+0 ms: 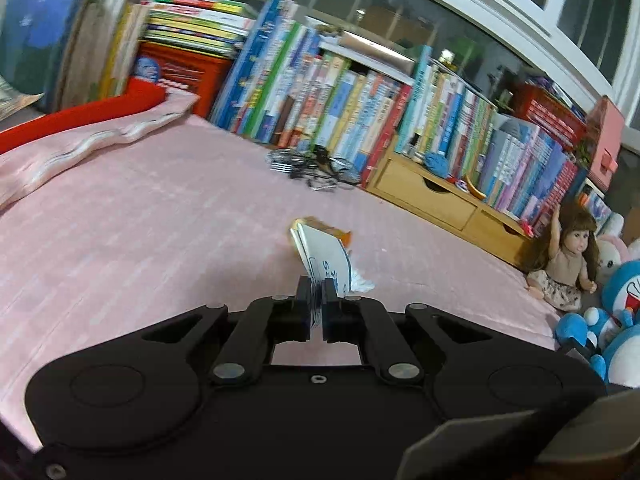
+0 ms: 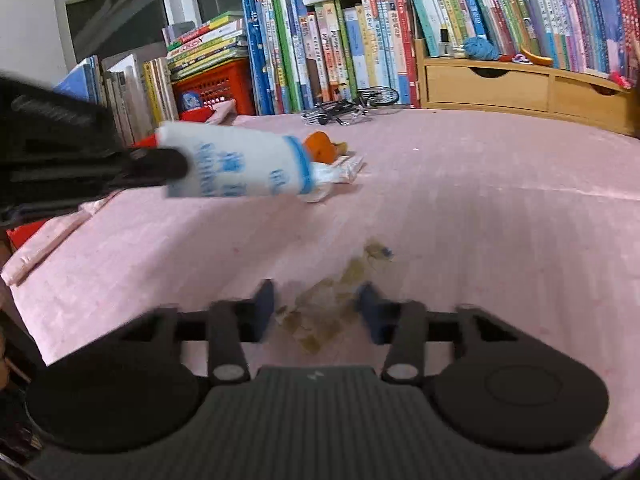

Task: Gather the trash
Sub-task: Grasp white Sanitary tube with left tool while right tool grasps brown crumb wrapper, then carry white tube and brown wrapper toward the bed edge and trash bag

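Note:
My left gripper (image 1: pixel 318 285) is shut on a flat white and blue packet (image 1: pixel 326 258), held above the pink bed sheet (image 1: pixel 140 220). Just past it lie an orange peel (image 1: pixel 340 235) and a crumpled white wrapper (image 1: pixel 362 282). In the right wrist view the same packet (image 2: pixel 240 166) hangs in the air at the left, pinched by the left gripper (image 2: pixel 176 168). The orange peel (image 2: pixel 320 146) and white wrapper (image 2: pixel 340 172) lie behind it. My right gripper (image 2: pixel 318 300) stands open, low over several brownish scraps (image 2: pixel 356 270) on the sheet.
A row of books (image 1: pixel 340 96) and a wooden drawer unit (image 2: pixel 520 84) line the far edge. A small model bicycle (image 2: pixel 352 106) lies before the books. A folded pink cover (image 1: pixel 80 140) sits at the left; a doll (image 1: pixel 564 256) and blue plush toys (image 1: pixel 616 312) at the right.

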`<state>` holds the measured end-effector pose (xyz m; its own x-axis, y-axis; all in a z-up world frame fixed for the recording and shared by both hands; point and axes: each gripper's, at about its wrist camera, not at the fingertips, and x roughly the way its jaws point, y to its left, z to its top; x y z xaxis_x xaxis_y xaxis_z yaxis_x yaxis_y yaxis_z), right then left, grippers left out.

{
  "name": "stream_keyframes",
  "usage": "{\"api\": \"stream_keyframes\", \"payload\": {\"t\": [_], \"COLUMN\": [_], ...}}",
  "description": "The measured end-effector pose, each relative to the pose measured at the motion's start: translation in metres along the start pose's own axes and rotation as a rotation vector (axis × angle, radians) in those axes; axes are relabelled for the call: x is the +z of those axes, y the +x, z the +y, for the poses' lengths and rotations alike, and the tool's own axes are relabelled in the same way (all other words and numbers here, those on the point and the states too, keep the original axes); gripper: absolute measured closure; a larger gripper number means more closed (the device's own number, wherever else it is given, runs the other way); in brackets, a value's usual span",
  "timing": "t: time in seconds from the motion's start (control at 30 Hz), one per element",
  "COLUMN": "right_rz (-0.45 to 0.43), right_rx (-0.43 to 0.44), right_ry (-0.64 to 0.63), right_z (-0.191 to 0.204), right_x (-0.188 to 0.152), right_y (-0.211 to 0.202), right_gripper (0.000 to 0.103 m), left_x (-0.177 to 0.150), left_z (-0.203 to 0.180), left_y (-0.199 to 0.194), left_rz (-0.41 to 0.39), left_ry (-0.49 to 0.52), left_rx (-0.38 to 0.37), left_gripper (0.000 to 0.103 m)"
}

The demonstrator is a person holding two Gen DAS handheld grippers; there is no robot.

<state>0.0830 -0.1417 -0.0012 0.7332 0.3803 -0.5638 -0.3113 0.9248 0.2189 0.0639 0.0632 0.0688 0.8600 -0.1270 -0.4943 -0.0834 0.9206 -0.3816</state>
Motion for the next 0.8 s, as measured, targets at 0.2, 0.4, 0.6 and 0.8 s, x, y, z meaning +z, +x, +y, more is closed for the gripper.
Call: {"api": "stream_keyframes", "payload": {"t": [0.2,0.4,0.6,0.8], "right_rz": [-0.053,-0.086,-0.085,-0.073], "right_rx": [-0.039,-0.078,-0.080,-0.072], "right_ry": [0.037,0.041,0.076,0.065], "right_z": [-0.016,-0.031,-0.040,-0.036], "right_x": [-0.009,-0.012,-0.014,-0.020], "right_y": [-0.028,-0.051,-0.055,-0.053], "right_gripper": [0.088,0.088,0.085,0.083], "left_x": [-0.029,-0.052,-0.058,-0.059], "left_z": [0.014,0.009,0.000,-0.003], "left_y": [-0.023,-0.044,-0.059,-0.021], "left_rz": [0.106,0.124,0.003,0.060], "left_ry": [0.005,0.109,0.231,0.336], "left_rx": [-0.046,0.006,0.113,0.097], "left_gripper": [0.097,0.058,0.018,0.013]}}
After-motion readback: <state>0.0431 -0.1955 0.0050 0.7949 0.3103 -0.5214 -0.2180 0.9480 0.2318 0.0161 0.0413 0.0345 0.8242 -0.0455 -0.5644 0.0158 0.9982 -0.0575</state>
